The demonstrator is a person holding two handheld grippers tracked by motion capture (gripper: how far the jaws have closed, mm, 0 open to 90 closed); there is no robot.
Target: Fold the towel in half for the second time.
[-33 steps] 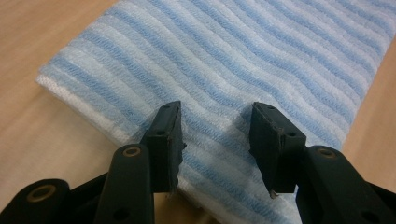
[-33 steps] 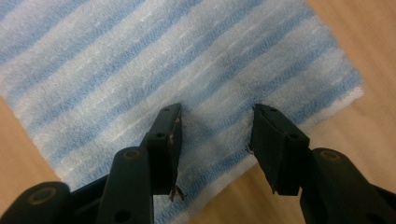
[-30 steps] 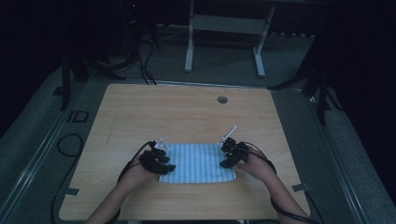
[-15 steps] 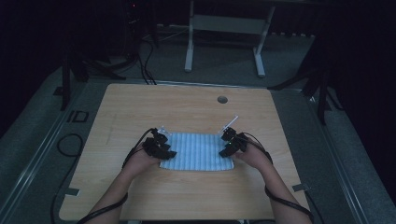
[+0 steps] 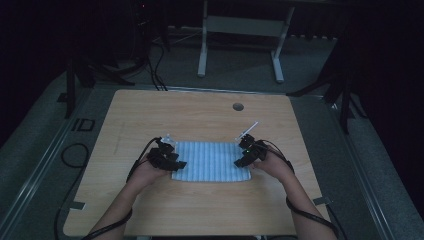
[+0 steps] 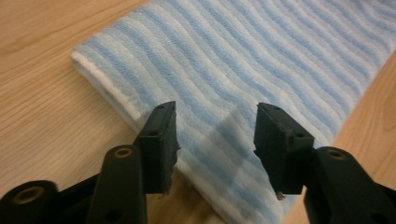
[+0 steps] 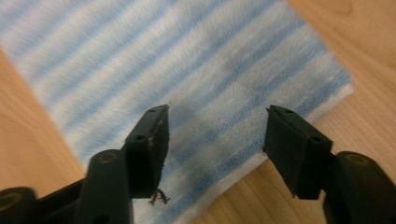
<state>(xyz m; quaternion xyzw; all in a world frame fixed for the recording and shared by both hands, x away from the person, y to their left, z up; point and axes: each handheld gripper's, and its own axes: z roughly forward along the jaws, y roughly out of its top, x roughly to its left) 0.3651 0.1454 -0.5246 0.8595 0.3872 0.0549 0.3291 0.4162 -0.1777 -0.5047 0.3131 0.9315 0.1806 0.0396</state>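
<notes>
Striped towel (image 6: 261, 70): cut off by the top and right edges in the left gripper view. Blurred in the right gripper view; weave there indistinct. Small dark disc (image 5: 238, 106) on table: too small to identify.

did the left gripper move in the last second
Yes. In the high view the left gripper has slid farther up the table toward its grommet hole, along the striped towel.

dim high view, dark surroundings, bright close views, right one blurred
</notes>
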